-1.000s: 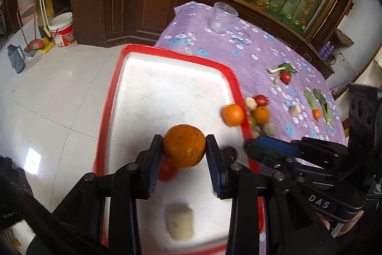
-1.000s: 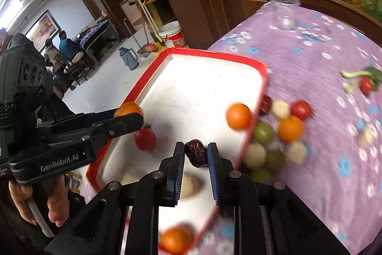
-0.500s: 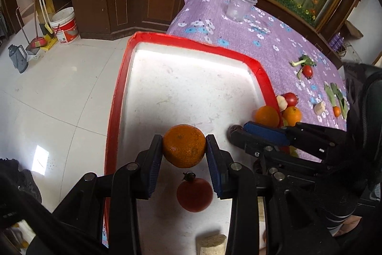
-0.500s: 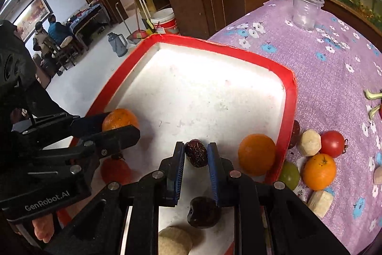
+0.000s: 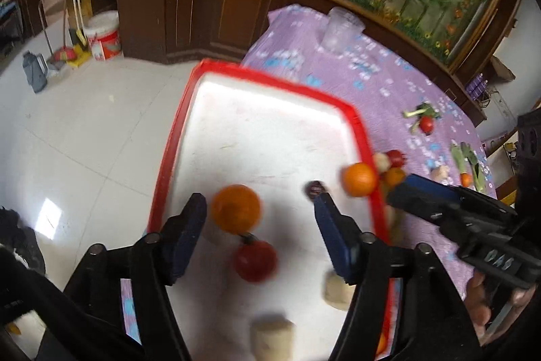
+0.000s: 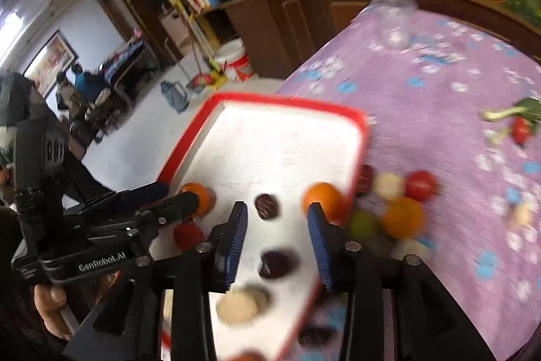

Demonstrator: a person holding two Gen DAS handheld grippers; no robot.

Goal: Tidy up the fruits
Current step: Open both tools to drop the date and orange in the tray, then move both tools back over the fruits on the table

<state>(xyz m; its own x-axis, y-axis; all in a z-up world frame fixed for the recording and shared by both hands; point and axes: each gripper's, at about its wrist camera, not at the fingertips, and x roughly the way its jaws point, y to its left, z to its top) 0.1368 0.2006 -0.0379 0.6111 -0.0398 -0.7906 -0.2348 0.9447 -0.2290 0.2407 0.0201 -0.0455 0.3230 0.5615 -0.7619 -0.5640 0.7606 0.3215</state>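
A red-rimmed white tray (image 5: 175, 141) (image 6: 363, 131) lies on the purple floral tablecloth. My left gripper (image 5: 260, 212) is open above it, and an orange (image 5: 236, 208) sits just beyond its left finger, beside a red tomato (image 5: 256, 260). My right gripper (image 6: 277, 219) is open too, with a dark date (image 6: 267, 206) lying free on the tray between its fingers and another date (image 6: 275, 264) nearer. A second orange (image 5: 359, 179) (image 6: 323, 200) rests at the tray's right rim.
A heap of fruit (image 6: 402, 215) lies on the cloth right of the tray. Pale chunks (image 5: 272, 335) sit at the tray's near end. A clear cup (image 5: 341, 29) stands far back. Vegetables (image 5: 422, 119) lie at the right. The floor drops off to the left.
Both grippers have opened. The left one let go of the orange and the right one let go of the date; both now lie on the tray. Both grippers have pulled back a little.
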